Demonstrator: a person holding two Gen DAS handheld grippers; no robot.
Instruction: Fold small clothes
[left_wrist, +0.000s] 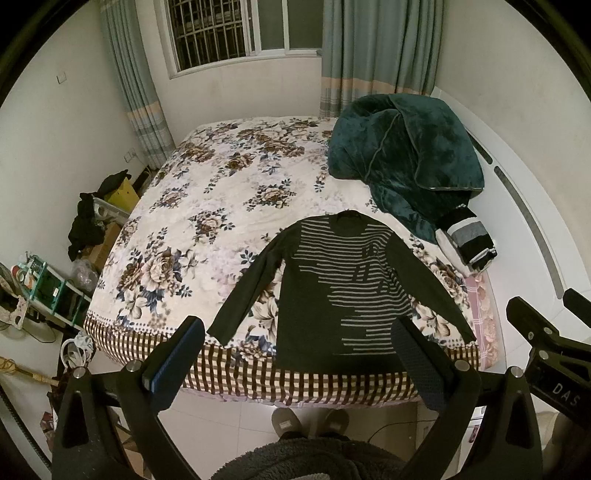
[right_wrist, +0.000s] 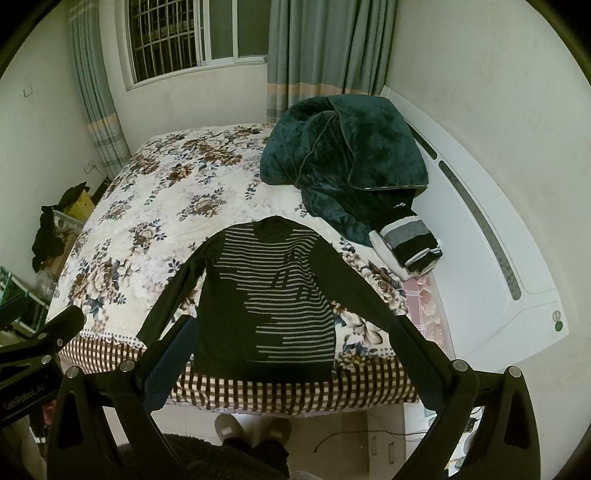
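Dark striped sweater (left_wrist: 332, 288): lying flat, sleeves spread, on the floral bedspread (left_wrist: 207, 206) ahead of both grippers. Left gripper (left_wrist: 295, 365) and right gripper (right_wrist: 291, 358): both hovering with fingers spread wide, holding nothing. Right sleeve cuff hiding behind a right gripper finger (right_wrist: 417, 350). Folded clothes (left_wrist: 469, 240) sitting beyond, partly tucked under a green blanket (left_wrist: 402, 155).

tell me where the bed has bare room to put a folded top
Free: the wide floral stretch left of the sweater, from its left sleeve up to the window end of the bed. Crowded: the right side, where the green blanket and folded stack sit by the headboard.
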